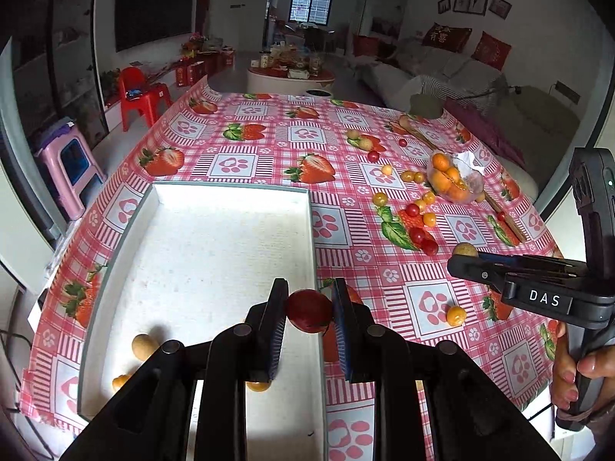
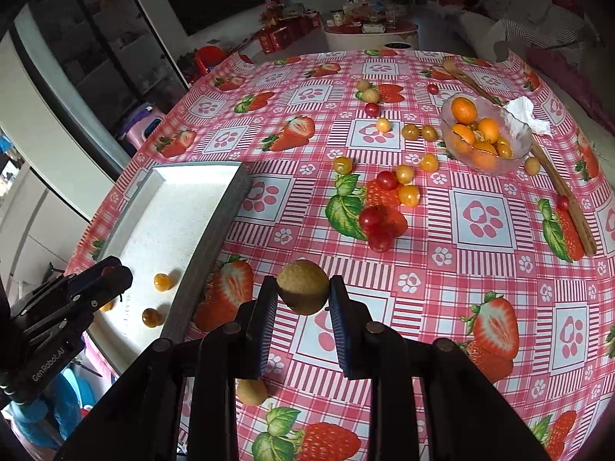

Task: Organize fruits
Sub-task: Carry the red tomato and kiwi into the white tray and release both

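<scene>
My left gripper [image 1: 309,309] is shut on a red cherry tomato [image 1: 309,310], held above the right rim of the white tray [image 1: 215,238]. The tray holds a tan longan [image 1: 143,347] and a few yellow-orange cherry tomatoes [image 1: 121,382]. My right gripper [image 2: 303,292] is shut on a tan longan [image 2: 303,286], held above the tablecloth right of the tray [image 2: 169,215]. It also shows in the left wrist view [image 1: 467,259]. Loose red and yellow cherry tomatoes [image 2: 386,207] lie mid-table. The left gripper [image 2: 103,280] shows over the tray in the right wrist view.
A glass bowl of kumquats [image 2: 480,134] stands at the far right, with a crumpled tissue [image 2: 524,113] and a wooden spatula [image 2: 557,184] beside it. Two longans [image 2: 367,90] lie farther back. Another longan [image 2: 251,392] lies under my right gripper. A yellow tomato [image 1: 456,315] lies near the front.
</scene>
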A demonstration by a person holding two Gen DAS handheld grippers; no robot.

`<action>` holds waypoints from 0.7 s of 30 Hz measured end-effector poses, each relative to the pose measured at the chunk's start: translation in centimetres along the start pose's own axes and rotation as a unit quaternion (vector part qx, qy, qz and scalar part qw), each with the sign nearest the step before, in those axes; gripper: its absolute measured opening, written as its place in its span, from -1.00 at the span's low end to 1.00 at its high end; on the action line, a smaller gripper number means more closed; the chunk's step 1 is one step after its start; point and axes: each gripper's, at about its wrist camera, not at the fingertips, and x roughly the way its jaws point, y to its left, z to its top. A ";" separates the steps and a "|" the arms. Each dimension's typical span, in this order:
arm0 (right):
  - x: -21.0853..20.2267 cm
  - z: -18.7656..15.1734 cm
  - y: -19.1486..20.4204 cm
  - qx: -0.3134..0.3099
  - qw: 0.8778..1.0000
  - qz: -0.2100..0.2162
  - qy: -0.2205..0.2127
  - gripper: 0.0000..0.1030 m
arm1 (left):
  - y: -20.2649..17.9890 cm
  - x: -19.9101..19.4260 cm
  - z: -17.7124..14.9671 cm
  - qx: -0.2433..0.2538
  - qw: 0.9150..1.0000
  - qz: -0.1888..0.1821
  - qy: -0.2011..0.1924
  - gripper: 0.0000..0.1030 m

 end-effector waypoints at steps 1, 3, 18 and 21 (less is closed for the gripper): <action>0.1 0.3 0.7 -0.006 1.000 0.002 0.000 -0.42 | 0.7 -0.1 0.3 -0.003 1.000 0.004 -0.003 -0.52; 0.5 0.9 2.0 -0.018 1.000 0.007 0.001 -0.42 | 1.9 -0.1 0.7 -0.007 1.000 0.014 -0.009 -0.52; 7.6 5.6 10.2 -0.080 0.995 0.027 0.043 -0.42 | 9.7 6.1 3.5 -0.055 0.996 0.061 0.027 -0.52; 9.9 6.1 11.4 -0.092 0.994 0.023 0.055 -0.42 | 10.9 7.7 3.3 -0.073 0.994 0.062 0.046 -0.52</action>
